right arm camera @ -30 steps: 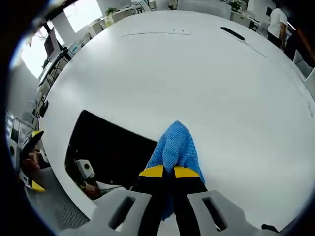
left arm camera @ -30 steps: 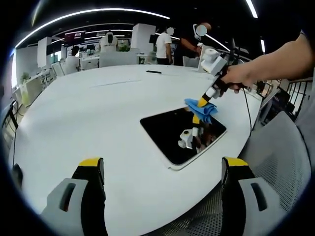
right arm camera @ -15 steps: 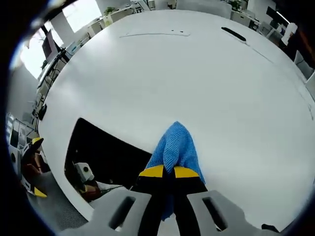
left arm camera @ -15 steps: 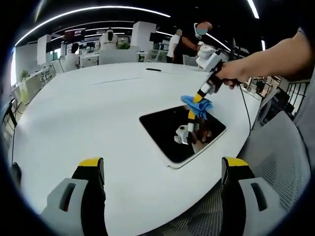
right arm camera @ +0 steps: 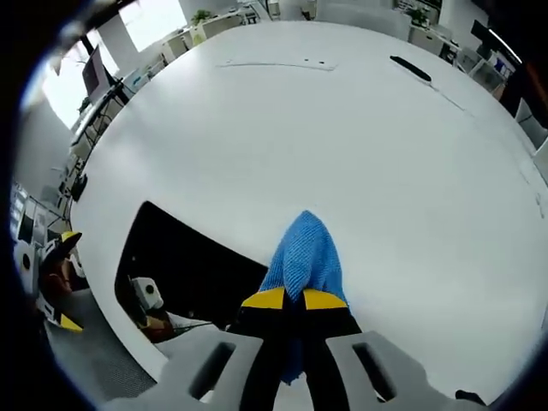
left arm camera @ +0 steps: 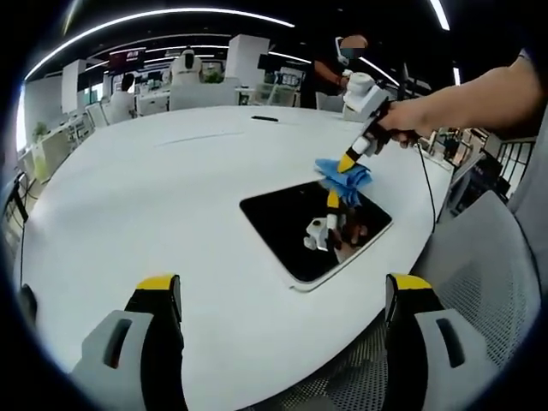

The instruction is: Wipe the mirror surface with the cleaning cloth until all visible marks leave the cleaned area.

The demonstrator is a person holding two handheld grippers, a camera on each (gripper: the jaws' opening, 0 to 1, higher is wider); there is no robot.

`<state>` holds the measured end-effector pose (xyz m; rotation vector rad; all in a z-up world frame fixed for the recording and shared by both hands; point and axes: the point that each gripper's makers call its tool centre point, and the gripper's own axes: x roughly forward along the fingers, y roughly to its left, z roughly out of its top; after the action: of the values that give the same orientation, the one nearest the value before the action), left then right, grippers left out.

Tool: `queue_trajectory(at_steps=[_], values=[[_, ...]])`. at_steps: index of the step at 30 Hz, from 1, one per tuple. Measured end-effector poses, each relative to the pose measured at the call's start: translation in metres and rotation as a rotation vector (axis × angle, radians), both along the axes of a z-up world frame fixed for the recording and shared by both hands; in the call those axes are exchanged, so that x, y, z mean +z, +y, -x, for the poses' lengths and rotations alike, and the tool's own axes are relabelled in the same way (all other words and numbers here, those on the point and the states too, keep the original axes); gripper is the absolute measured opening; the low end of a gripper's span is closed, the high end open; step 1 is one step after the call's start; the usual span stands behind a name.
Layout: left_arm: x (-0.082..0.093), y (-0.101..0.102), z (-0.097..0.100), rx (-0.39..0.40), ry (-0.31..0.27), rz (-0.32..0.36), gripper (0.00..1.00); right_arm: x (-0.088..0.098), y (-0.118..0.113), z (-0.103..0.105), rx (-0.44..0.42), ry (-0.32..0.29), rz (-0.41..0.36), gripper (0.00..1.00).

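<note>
Rectangular mirror with a dark reflective face and pale rounded frame [left arm camera: 315,229], lying flat on the white round counter [left arm camera: 154,205] near the counter's edge closest to the person. Blue woven cleaning cloth [right arm camera: 304,257], pinched between the fully closed jaws of the right gripper [right arm camera: 286,300], hangs at the mirror's far corner, where glass meets frame (contact with the surface cannot be judged from either view). The gripper and the hand [left arm camera: 419,128] holding it are mirrored in the glass; no marks can be made out at this size. The left gripper [left arm camera: 282,295] hovers over the near counter edge, its jaws spread wide and holding nothing. To wipe well, the cloth should be laid flat and drawn in overlapping passes from this corner across the whole face, with light pressure so the unheld mirror does not slide toward the edge.
</note>
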<state>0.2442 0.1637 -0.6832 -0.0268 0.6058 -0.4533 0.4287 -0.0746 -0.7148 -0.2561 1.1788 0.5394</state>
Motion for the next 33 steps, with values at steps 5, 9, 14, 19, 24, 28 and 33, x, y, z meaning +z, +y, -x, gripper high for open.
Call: queue_trajectory(at_steps=[5, 9, 14, 19, 24, 28, 33], values=[[0.0, 0.0, 0.001, 0.003, 0.001, -0.007, 0.99, 0.017, -0.029, 0.003, -0.026, -0.018, -0.005, 0.0], [0.001, 0.002, 0.0, 0.015, -0.009, -0.005, 0.99, 0.025, -0.052, 0.005, -0.045, -0.03, 0.001, 0.0], [0.003, 0.003, 0.0, 0.024, -0.018, -0.007, 0.99, 0.035, -0.078, 0.009, -0.064, -0.045, 0.001, 0.0], [0.005, 0.004, -0.001, 0.031, -0.024, -0.005, 0.99, 0.041, -0.098, 0.01, -0.078, -0.057, 0.009, 0.0], [0.004, 0.011, -0.002, 0.061, -0.026, -0.026, 0.99, 0.035, -0.109, 0.013, -0.08, -0.045, 0.022, 0.0], [0.005, 0.015, -0.003, 0.077, -0.035, -0.035, 0.99, 0.031, -0.11, 0.014, -0.079, -0.038, 0.022, 0.0], [0.006, 0.018, -0.004, 0.106, -0.033, -0.002, 0.99, 0.01, -0.111, 0.023, -0.083, 0.0, 0.029, 0.01]])
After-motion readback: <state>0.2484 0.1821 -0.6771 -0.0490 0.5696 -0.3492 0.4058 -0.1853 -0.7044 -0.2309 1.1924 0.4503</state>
